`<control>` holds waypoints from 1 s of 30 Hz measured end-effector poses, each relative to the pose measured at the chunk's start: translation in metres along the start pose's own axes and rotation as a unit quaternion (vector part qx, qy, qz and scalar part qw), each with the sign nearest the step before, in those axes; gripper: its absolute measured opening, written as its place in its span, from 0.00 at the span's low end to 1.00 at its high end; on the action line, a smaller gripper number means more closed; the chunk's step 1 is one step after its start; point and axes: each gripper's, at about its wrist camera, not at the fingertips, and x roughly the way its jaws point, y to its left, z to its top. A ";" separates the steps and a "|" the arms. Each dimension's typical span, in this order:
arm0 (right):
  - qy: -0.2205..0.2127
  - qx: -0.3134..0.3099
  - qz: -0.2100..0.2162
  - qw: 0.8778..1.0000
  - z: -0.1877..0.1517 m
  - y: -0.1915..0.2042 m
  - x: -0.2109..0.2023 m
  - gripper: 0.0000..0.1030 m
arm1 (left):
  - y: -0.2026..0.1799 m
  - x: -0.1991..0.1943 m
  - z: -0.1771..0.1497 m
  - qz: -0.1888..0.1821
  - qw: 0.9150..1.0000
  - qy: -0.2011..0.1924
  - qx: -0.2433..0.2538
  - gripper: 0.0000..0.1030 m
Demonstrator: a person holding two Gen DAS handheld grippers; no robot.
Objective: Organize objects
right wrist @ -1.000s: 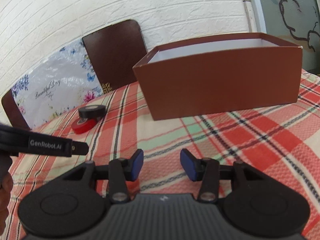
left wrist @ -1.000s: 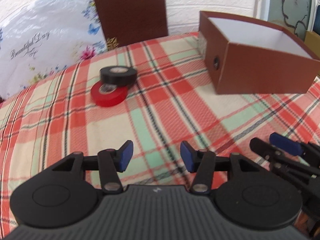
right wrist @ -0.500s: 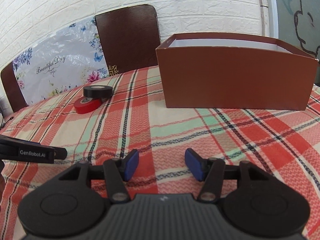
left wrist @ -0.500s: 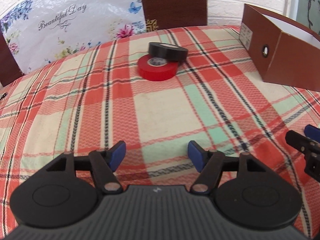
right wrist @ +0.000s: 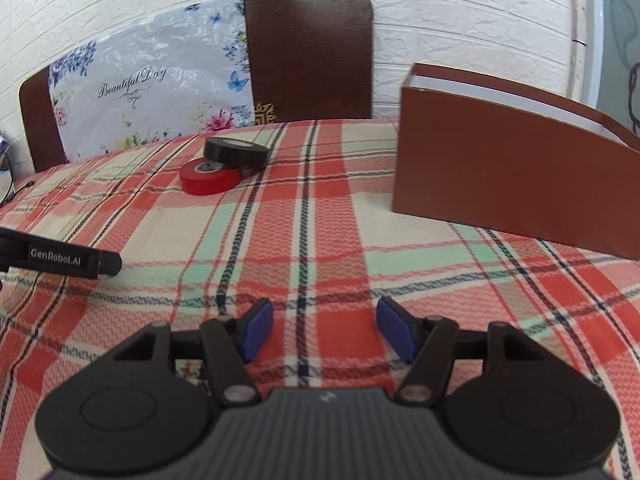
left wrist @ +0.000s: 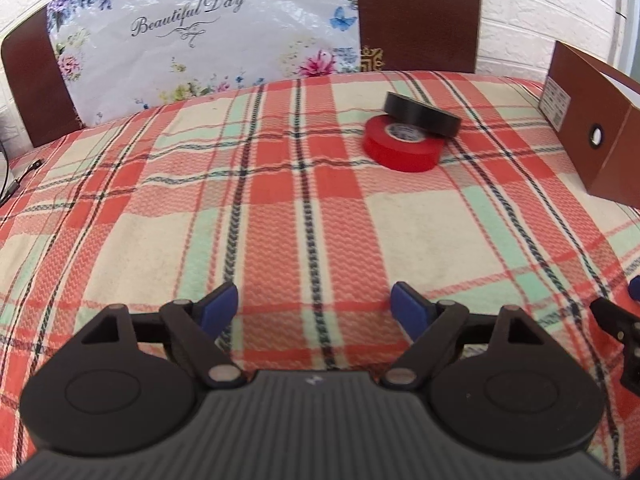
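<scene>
A red tape roll (left wrist: 402, 149) (right wrist: 210, 177) lies flat on the plaid tablecloth, and a black tape roll (left wrist: 422, 114) (right wrist: 235, 153) leans on its far edge. A brown open-topped box (right wrist: 508, 184) (left wrist: 592, 140) stands to their right. My left gripper (left wrist: 314, 312) hovers over bare cloth well short of the rolls; its jaws are opening with nothing between them. My right gripper (right wrist: 325, 330) is also over bare cloth, jaws opening and empty. A fingertip (right wrist: 104, 263) of the left gripper shows at the left of the right wrist view.
Two brown chair backs (right wrist: 308, 56) (left wrist: 28, 88) stand behind the table's far edge, with a floral plastic bag (left wrist: 200, 40) between them. A white brick wall (right wrist: 460, 12) is behind. A thin cable (left wrist: 16, 182) lies at the table's left edge.
Both grippers' jaws have spread wider. The left view has swung left, so the rolls and box moved to the right of it. In the right view the box slid right and the rolls came nearer the middle.
</scene>
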 end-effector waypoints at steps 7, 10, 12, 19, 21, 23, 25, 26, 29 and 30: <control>0.004 -0.025 0.007 1.000 0.007 0.023 0.010 0.59 | 0.025 0.010 -0.002 0.015 1.000 -0.018 -0.009 0.94; 0.004 -0.035 0.009 0.999 0.011 0.031 0.016 0.59 | 0.035 0.014 -0.004 0.028 0.999 -0.034 -0.008 0.98; 0.003 -0.042 0.012 0.999 0.014 0.038 0.020 0.59 | 0.042 0.018 -0.006 0.029 0.999 -0.042 -0.013 1.00; 0.004 -0.053 0.020 0.998 0.027 0.059 0.040 0.67 | 0.054 0.023 -0.005 0.016 0.998 -0.047 -0.038 1.00; 0.005 -0.053 0.024 0.998 0.031 0.064 0.046 0.69 | 0.055 0.024 -0.005 0.013 0.998 -0.049 -0.039 1.00; 0.004 -0.056 0.025 0.998 0.034 0.069 0.050 0.70 | 0.056 0.024 -0.005 0.011 0.998 -0.050 -0.040 1.00; 0.002 -0.061 0.026 0.998 0.037 0.075 0.055 0.70 | 0.056 0.024 -0.005 0.012 0.998 -0.050 -0.039 1.00; 0.001 -0.063 0.027 0.998 0.037 0.077 0.056 0.70 | 0.056 0.024 -0.005 0.012 0.998 -0.050 -0.039 1.00; -0.002 -0.062 0.029 0.998 0.038 0.078 0.058 0.71 | 0.056 0.024 -0.006 0.012 0.998 -0.050 -0.039 1.00; -0.002 -0.060 0.030 0.998 0.038 0.077 0.059 0.72 | 0.056 0.024 -0.006 0.012 0.998 -0.050 -0.039 1.00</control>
